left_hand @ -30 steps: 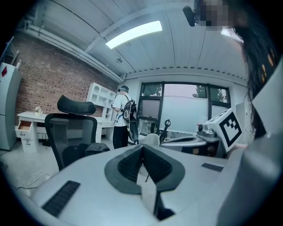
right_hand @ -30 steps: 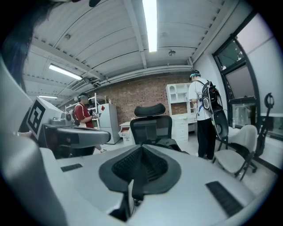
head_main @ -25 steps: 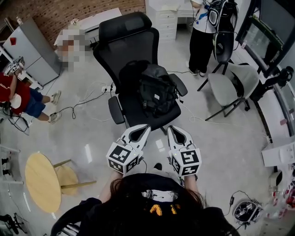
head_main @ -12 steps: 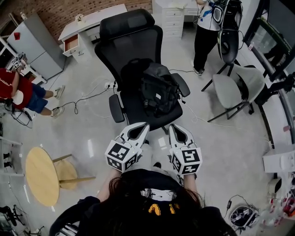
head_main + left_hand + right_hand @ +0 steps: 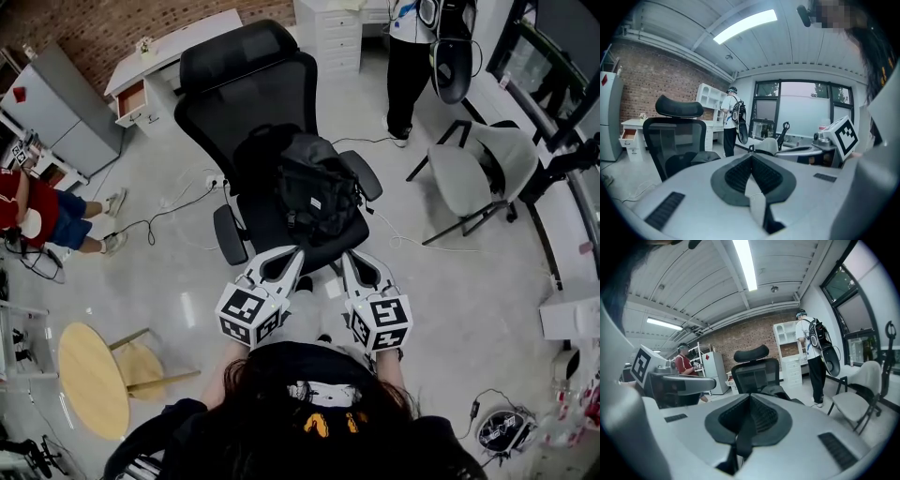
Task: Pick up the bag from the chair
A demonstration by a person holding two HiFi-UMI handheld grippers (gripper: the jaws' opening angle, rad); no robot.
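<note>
Bag (image 5: 317,187), a black backpack, sits on the seat of the black chair (image 5: 246,89), leaning against the backrest, in the middle of the head view. Going from the left: a person in a red top (image 5: 33,202) sits at the far edge, and a round wooden table (image 5: 89,375) stands lower down. Then comes the chair with the bag. Near the front edge of the seat the left gripper (image 5: 296,253) has its jaws pressed together with nothing between them, as its own view shows. Beside it the right gripper (image 5: 345,259) is likewise pressed together and empty. Further right are a grey chair (image 5: 464,178) and a standing person (image 5: 408,66). Of the task nothing is done yet: neither gripper touches the bag, and both stop short of it. Left to do, as I judge it: spread the jaws, reach a strap or handle, pinch it and lift the bag clear of the seat
</note>
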